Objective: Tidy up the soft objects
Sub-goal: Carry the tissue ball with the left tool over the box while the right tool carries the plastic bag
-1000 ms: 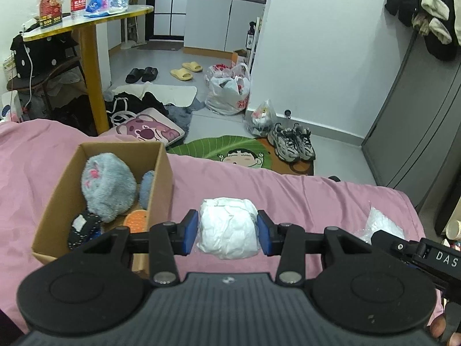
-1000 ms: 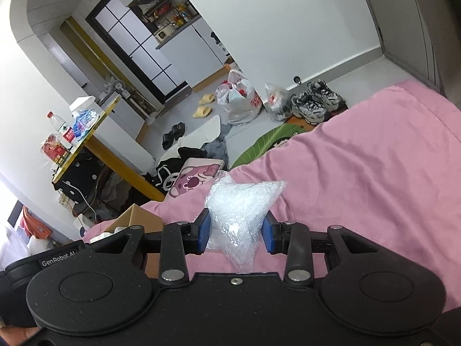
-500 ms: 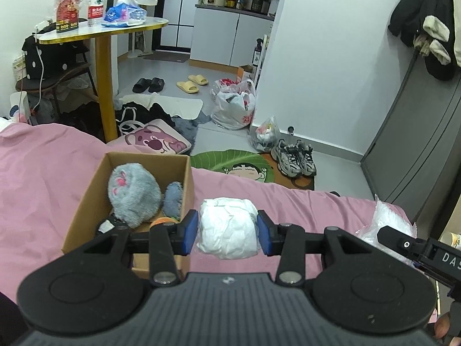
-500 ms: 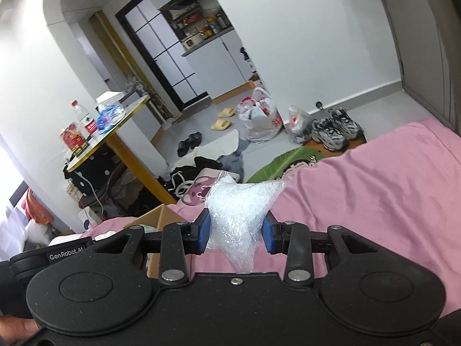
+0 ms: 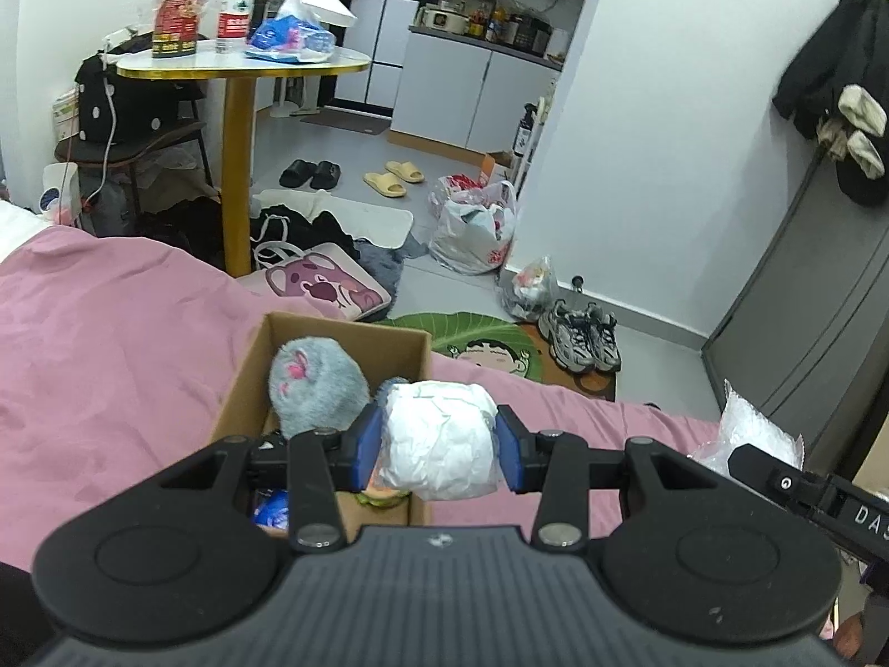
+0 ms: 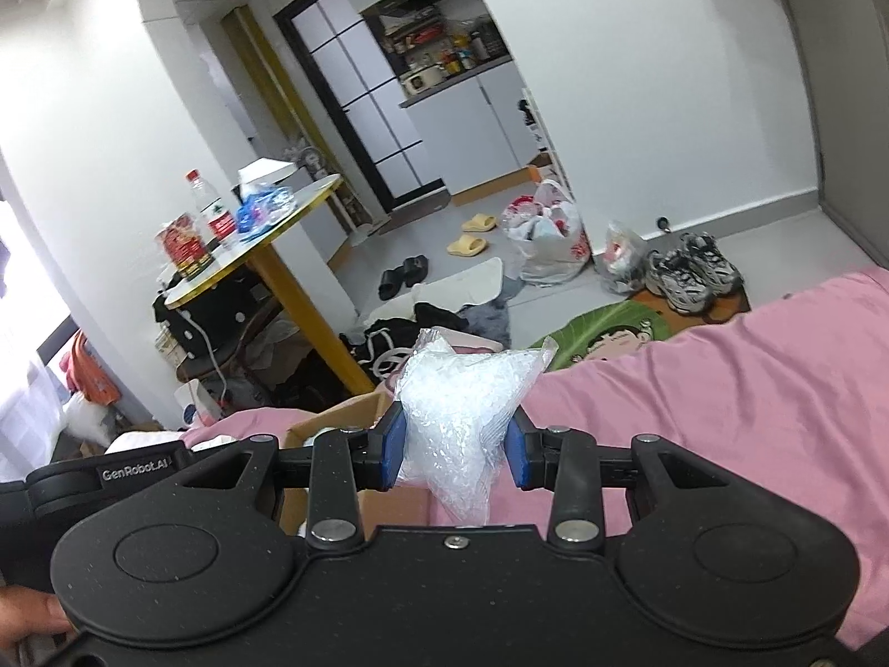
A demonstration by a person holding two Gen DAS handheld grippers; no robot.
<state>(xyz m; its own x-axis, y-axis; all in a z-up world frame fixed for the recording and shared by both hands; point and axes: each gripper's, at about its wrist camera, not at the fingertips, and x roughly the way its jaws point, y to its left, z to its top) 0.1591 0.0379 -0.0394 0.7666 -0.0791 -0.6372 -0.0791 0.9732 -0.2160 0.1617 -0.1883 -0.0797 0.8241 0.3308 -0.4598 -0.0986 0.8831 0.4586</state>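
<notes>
My left gripper (image 5: 440,457) is shut on a white crumpled soft bundle (image 5: 439,444) and holds it over the right near part of an open cardboard box (image 5: 244,383) on the pink bed. The box holds a grey plush toy (image 5: 316,383) and other small soft items. My right gripper (image 6: 453,456) is shut on a clear bag of white filling (image 6: 458,417), held above the bed to the right of the box (image 6: 344,417). The right gripper's body and its bag (image 5: 744,439) show at the right edge of the left wrist view.
The pink bedsheet (image 5: 100,333) covers the bed around the box. Beyond the bed's far edge are a yellow-legged table (image 5: 239,167), a pink bear cushion (image 5: 322,283), bags, slippers, sneakers (image 5: 583,333) and a green floor mat. A dark wardrobe (image 5: 805,305) stands at right.
My left gripper has moved left with the white bundle, from beside the box to over it. My right gripper has risen and moved left with its bag.
</notes>
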